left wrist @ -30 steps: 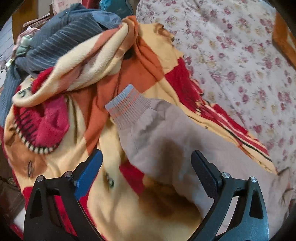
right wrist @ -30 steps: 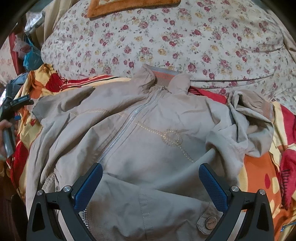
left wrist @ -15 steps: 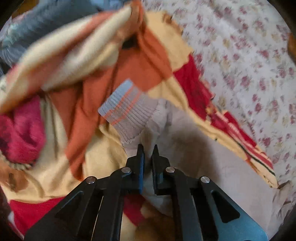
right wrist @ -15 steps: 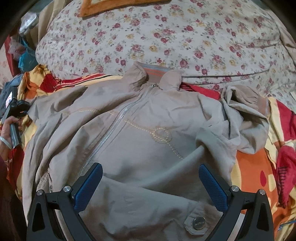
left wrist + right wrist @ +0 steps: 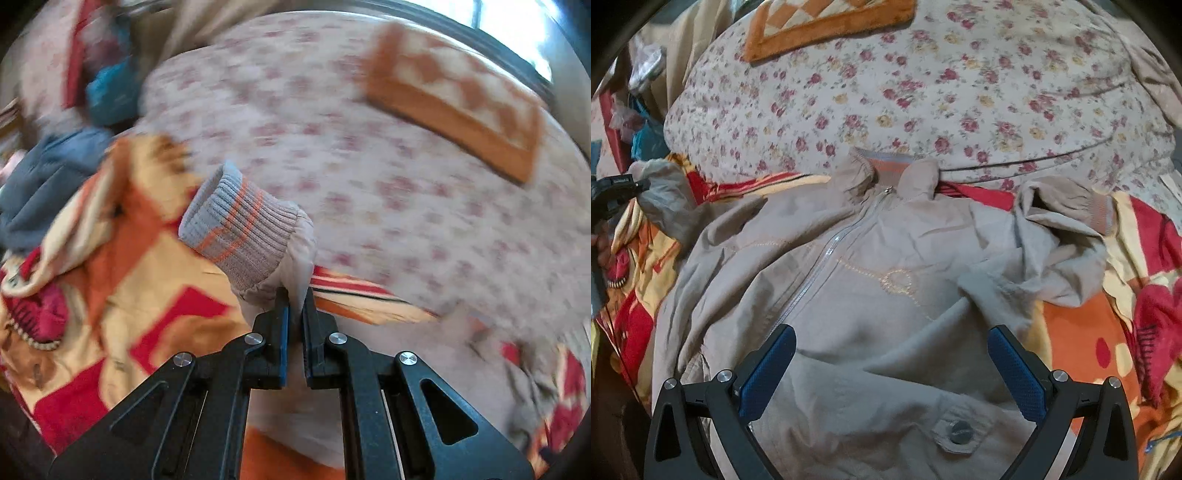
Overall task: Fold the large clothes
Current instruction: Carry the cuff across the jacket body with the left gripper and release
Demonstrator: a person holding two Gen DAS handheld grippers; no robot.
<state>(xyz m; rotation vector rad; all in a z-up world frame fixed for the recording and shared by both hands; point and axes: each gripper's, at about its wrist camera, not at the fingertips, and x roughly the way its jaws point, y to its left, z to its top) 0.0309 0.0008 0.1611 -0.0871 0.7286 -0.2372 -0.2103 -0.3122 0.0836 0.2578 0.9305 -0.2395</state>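
On the floral bed (image 5: 960, 92), left gripper (image 5: 294, 295) pinches the jacket (image 5: 868, 266) sleeve; right gripper (image 5: 891, 354) gapes above.

I am looking across a bed covered by a floral bedspread (image 5: 923, 92), cream with small red and yellow roses. An orange-and-cream patterned mat (image 5: 827, 22) is lying near its far edge. A bright fleece blanket (image 5: 1108, 314) in orange, red and yellow is spreading over the near side. Daylight is coming through a window (image 5: 517, 26) beyond.
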